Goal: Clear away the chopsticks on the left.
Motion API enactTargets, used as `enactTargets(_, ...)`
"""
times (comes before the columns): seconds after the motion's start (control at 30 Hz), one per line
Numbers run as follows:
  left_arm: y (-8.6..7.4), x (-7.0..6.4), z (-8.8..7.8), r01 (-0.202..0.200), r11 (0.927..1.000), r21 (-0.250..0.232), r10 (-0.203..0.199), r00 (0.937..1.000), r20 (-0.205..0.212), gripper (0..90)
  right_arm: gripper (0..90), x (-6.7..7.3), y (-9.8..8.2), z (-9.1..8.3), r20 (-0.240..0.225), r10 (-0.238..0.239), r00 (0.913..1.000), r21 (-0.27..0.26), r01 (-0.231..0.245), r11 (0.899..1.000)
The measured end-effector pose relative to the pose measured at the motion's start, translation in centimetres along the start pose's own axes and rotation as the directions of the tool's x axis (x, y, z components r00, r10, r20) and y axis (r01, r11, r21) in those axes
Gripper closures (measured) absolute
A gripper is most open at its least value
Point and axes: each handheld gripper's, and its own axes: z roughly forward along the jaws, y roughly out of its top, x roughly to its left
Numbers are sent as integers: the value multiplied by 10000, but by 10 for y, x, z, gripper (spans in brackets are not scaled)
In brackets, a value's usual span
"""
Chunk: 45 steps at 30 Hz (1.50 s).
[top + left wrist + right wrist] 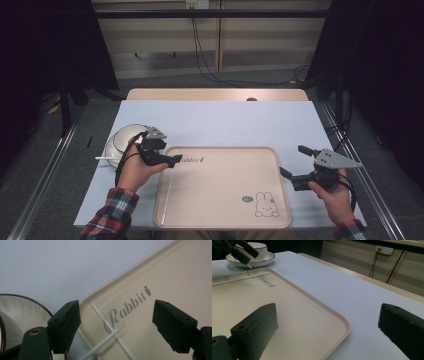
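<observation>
A beige tray (225,200) with a rabbit print lies at the table's near middle. One thin white stick (170,187) rests inside it along its left edge, also seen in the left gripper view (100,313). A second white stick (100,345) crosses over the first at the tray's far left corner, and its other end pokes out to the left (102,158). My left gripper (172,160) (117,320) hangs over that corner, jaws wide, pads clear of both sticks. My right gripper (294,161) (329,322) stands open by the tray's right edge, nothing between its jaws.
A white bowl (127,135) on a dark-rimmed plate (111,150) stands just left of the tray, close behind my left gripper (242,251). The pale table top (225,120) stretches beyond the tray. Cables hang at the back wall.
</observation>
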Motion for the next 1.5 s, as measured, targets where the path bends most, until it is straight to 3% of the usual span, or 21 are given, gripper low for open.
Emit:
enactTargets(0.2,-5,2,0,-608,9969,501,615,9980,-121,268,16,0,-1,-3,140,-31,9999,-17,32,10000)
enactTargets(0.47,-13,4,3,-922,9879,1247,957,9952,-226,394,16,1,-1,-5,98,11,10000,-11,-10,10000)
enactTargets(0.63,-17,5,5,-1104,9847,1351,1151,9930,-273,459,16,1,-1,-4,93,-74,9999,14,74,10000)
enactTargets(0.73,-19,7,6,-1334,9791,1533,1389,9900,-261,504,16,0,-1,-4,146,-54,9999,16,53,10000)
enactTargets(0.83,-21,8,8,-1196,9811,1522,1240,9921,-199,548,16,0,-1,-4,104,-28,9999,75,28,10000)
enactTargets(0.93,-21,9,9,-1468,9761,1602,1534,9877,-297,584,16,0,-1,-5,106,-13,9999,83,12,10000)
enactTargets(1.03,-22,10,9,-1481,9773,1515,1557,9870,-395,648,16,0,-2,-5,107,-16,9999,106,15,9999)
enactTargets(1.1,-20,9,7,-1291,9796,1540,1403,9880,-640,739,16,-1,-2,-5,70,5,10000,74,-5,10000)
enactTargets(1.13,-18,9,4,-920,9847,1479,1056,9906,-865,818,16,-1,-2,-5,84,-5,10000,81,4,10000)
enactTargets(1.17,-18,9,4,-920,9847,1479,1056,9906,-865,871,15,-1,-2,-5,76,10,10000,77,-10,10000)
enactTargets(1.2,-13,10,-4,951,9923,795,-888,9929,-787,869,15,-1,-2,-5,73,3,10000,51,-4,10000)
enactTargets(1.23,-13,10,-4,951,9923,795,-888,9929,-787,873,15,-1,-2,-5,73,3,10000,51,-4,10000)
enactTargets(1.27,-7,11,-13,1129,9933,258,-1103,9900,-876,874,15,-2,-2,-5,167,-16,9999,-1,16,10000)
enactTargets(1.3,-7,11,-13,1129,9933,258,-1103,9900,-876,875,15,-2,-2,-5,167,-16,9999,-1,16,10000)
enactTargets(1.33,1,12,-27,1929,9806,-354,-1949,9786,-657,875,15,-2,-2,-6,151,37,9999,9,-37,10000)
enactTargets(1.37,1,12,-27,1929,9806,-354,-1949,9786,-657,875,15,-2,-2,-6,151,37,9999,9,-37,10000)
enactTargets(1.4,4,11,-32,2354,9677,-907,-2405,9693,-509,875,15,-3,-2,-6,178,81,9998,8,-81,10000)
enactTargets(1.47,9,14,-45,2377,9624,-1311,-2453,9684,-448,876,15,-3,-2,-6,176,57,9998,5,-57,10000)
enactTargets(1.5,11,14,-49,2711,9461,-1770,-2800,9596,-266,876,15,-2,-2,-6,136,116,9998,-8,-116,9999)
